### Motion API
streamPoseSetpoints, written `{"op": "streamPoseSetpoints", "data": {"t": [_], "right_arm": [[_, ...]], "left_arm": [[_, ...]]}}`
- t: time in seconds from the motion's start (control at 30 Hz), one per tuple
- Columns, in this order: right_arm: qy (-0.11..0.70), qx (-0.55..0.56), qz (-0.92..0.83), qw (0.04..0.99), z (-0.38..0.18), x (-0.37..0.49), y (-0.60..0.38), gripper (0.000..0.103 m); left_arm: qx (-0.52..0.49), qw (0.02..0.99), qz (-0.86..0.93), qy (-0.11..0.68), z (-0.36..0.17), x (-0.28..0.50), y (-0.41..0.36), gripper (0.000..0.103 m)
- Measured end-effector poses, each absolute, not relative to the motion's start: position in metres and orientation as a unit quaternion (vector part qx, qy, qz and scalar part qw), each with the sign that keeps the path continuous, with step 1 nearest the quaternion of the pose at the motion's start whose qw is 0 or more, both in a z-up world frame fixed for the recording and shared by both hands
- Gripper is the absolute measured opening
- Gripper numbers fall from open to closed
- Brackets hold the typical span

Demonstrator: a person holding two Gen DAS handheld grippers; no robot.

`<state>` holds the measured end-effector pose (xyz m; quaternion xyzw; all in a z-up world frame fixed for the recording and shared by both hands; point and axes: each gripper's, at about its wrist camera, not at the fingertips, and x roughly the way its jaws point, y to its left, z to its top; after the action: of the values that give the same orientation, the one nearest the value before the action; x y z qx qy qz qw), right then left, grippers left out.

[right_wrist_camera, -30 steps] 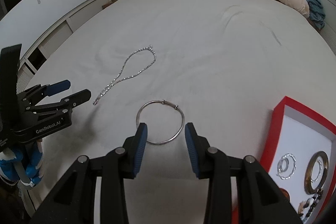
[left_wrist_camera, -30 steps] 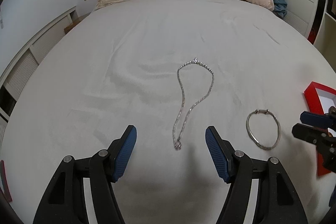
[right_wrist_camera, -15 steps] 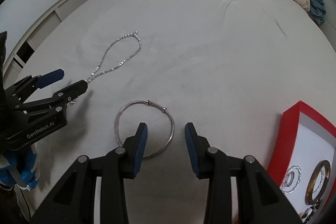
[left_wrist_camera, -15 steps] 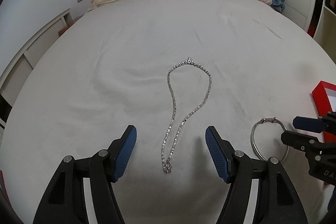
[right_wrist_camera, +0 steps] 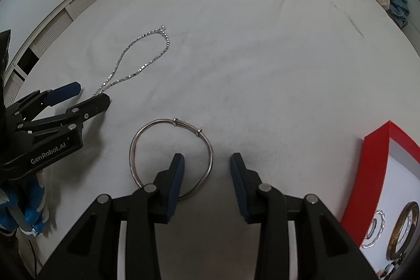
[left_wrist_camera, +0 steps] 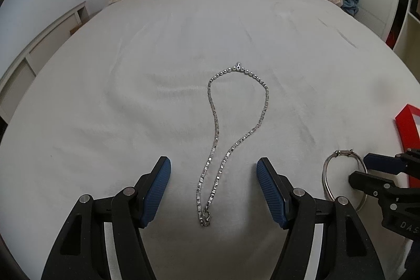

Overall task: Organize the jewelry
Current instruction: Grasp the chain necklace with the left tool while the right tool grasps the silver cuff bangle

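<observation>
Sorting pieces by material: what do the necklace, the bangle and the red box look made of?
Necklace: silvery metal links with rounder beads at the far end, glinting; likely metal. Bangle: thin, smooth, shiny silver-coloured wire holding a rigid hoop; the exact metal is unclear. Red box: matte red wall with a white lining, probably card.

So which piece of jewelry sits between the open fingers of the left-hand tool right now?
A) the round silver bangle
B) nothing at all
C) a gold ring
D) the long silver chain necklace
D: the necklace has its clasp end lying between the open left gripper fingers, on the bed.
</observation>
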<state>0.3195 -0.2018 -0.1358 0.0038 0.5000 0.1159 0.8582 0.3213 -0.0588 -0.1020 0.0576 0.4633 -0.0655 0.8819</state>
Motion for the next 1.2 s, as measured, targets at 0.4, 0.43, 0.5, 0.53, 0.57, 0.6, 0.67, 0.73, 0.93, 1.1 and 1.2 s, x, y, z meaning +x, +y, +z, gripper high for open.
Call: {"op": "streamPoseSetpoints", "data": {"t": [0.4, 0.43, 0.5, 0.53, 0.57, 0.6, 0.67, 0.73, 0.93, 1.1, 1.2], "right_arm": [[0.495, 0.0, 0.121, 0.861, -0.14, 0.318, -0.204, 0.028], [0.495, 0.001, 0.122, 0.861, -0.14, 0.318, -0.205, 0.027], [0.495, 0.001, 0.124, 0.86, -0.14, 0.32, -0.206, 0.025], [0.495, 0.001, 0.124, 0.86, -0.14, 0.321, -0.206, 0.024], [0.495, 0.002, 0.124, 0.86, -0.14, 0.323, -0.206, 0.023], [0.494, 0.002, 0.123, 0.861, -0.14, 0.323, -0.205, 0.022], [0.494, 0.002, 0.123, 0.861, -0.14, 0.323, -0.208, 0.02], [0.494, 0.004, 0.124, 0.861, -0.14, 0.325, -0.208, 0.018], [0.494, 0.001, 0.124, 0.861, -0.142, 0.329, -0.205, 0.015], [0.496, -0.008, 0.127, 0.859, -0.14, 0.334, -0.2, 0.013], [0.49, -0.012, 0.126, 0.862, -0.138, 0.334, -0.197, 0.01]], "left_arm": [[0.033, 0.875, -0.085, 0.476, -0.111, 0.335, -0.049, 0.067], [0.03, 0.874, -0.088, 0.477, -0.111, 0.338, -0.048, 0.067], [0.025, 0.873, -0.095, 0.478, -0.113, 0.339, -0.047, 0.064], [0.025, 0.873, -0.097, 0.478, -0.113, 0.341, -0.046, 0.061], [0.027, 0.873, -0.1, 0.477, -0.113, 0.341, -0.047, 0.058], [0.031, 0.872, -0.104, 0.476, -0.114, 0.342, -0.048, 0.057], [0.033, 0.872, -0.11, 0.476, -0.114, 0.344, -0.049, 0.052], [0.033, 0.871, -0.117, 0.476, -0.114, 0.346, -0.049, 0.049], [0.039, 0.865, -0.139, 0.481, -0.115, 0.35, -0.055, 0.035], [0.042, 0.859, -0.161, 0.484, -0.113, 0.348, -0.058, 0.014], [0.04, 0.862, -0.154, 0.482, -0.112, 0.348, -0.058, 0.004]]}}
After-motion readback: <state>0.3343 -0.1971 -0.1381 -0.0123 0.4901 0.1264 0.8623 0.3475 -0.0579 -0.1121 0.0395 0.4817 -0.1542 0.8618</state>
